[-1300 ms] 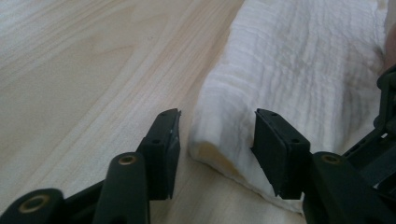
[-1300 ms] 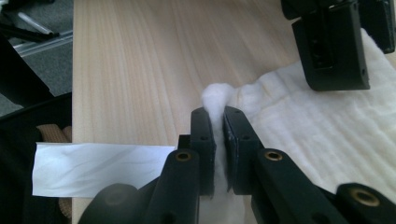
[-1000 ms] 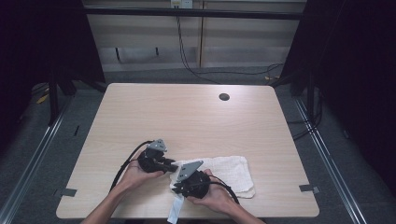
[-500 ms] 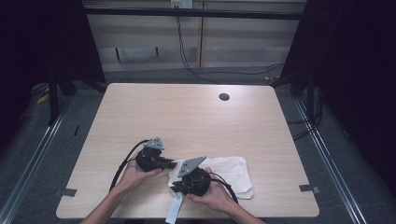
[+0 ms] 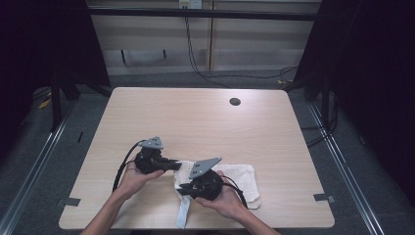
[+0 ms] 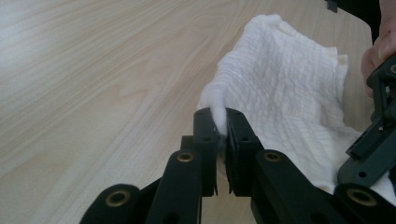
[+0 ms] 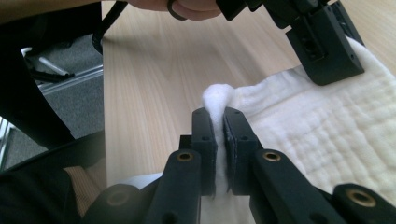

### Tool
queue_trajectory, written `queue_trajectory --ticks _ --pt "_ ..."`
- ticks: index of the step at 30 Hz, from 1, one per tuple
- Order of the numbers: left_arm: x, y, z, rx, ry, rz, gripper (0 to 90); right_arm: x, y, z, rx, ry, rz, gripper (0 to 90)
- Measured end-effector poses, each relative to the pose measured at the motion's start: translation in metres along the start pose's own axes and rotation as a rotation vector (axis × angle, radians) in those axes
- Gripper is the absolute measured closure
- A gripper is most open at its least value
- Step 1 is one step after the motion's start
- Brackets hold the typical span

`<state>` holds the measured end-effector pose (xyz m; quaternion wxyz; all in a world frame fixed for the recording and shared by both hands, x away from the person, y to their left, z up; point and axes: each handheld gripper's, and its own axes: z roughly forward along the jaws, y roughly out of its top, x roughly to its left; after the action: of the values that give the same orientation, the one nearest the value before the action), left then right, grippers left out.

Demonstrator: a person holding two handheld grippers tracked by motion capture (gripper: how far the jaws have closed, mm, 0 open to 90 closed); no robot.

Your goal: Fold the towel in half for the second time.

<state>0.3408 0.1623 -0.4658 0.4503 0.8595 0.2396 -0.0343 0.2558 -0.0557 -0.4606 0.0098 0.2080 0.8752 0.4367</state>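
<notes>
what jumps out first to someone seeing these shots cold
A white towel lies at the near edge of the pale wooden table, pinched by both grippers. The left gripper has its fingers shut on one bunched corner, and the right gripper clamps another fold beside it. Far across the table sits a small dark round hole.

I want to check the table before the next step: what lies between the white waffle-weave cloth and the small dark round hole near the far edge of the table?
Nothing: between the white waffle-weave cloth and the dark round hole the high view shows bare light wood tabletop.
</notes>
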Motion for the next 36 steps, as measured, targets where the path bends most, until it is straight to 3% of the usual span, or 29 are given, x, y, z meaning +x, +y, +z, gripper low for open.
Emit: queue_trajectory --ticks 13,24,36 --pt "0.007 0.002 -0.022 -0.056 0.029 -0.058 84.6 -0.001 0.024 0.000 -0.049 0.005 -0.020 84.5" --pt "0.017 0.002 -0.044 -0.066 0.046 -0.075 84.5 0.001 0.043 0.015 -0.091 0.037 -0.017 84.5" --pt "0.018 0.010 -0.073 -0.119 0.075 -0.105 84.5 0.007 0.068 0.029 -0.129 0.050 -0.039 84.6"
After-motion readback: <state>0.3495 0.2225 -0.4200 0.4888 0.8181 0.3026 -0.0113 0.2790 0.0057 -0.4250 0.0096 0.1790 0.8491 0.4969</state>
